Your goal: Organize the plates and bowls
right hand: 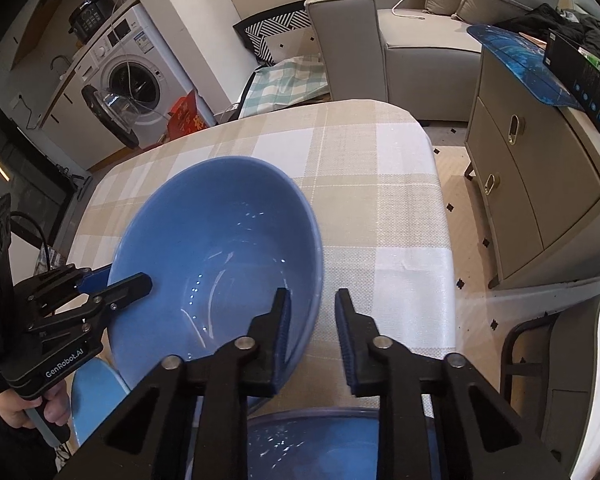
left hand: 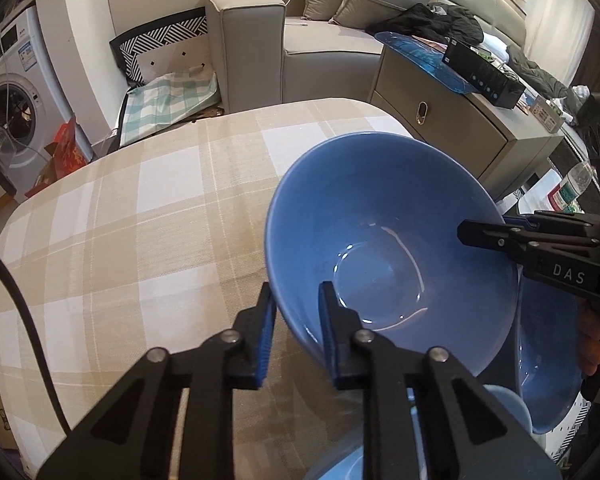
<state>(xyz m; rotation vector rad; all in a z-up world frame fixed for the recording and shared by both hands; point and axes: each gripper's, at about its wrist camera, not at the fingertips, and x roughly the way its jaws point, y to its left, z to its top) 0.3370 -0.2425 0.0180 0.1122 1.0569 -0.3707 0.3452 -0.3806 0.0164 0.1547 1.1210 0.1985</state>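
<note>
A large blue bowl [left hand: 380, 216] hangs tilted over the plaid tablecloth [left hand: 140, 208], held by both grippers on opposite sides of its rim. My left gripper [left hand: 296, 290] is shut on the near rim, one finger inside the bowl and one outside. In the right wrist view my right gripper [right hand: 312, 294] is shut on the blue bowl [right hand: 204, 232] at its right rim in the same way. Each gripper shows in the other's view: the right gripper [left hand: 472, 232], the left gripper [right hand: 136, 280]. Under the bowl lie a second blue bowl [left hand: 548, 380] and a blue plate [right hand: 320, 440].
A pale blue dish [right hand: 92, 392] sits by the left hand. A beige sofa [left hand: 252, 40] and a cabinet [right hand: 540, 168] with a black box stand beyond the table's far edge. A washing machine [left hand: 12, 96] is at the left. A water bottle [left hand: 576, 188] stands at the right.
</note>
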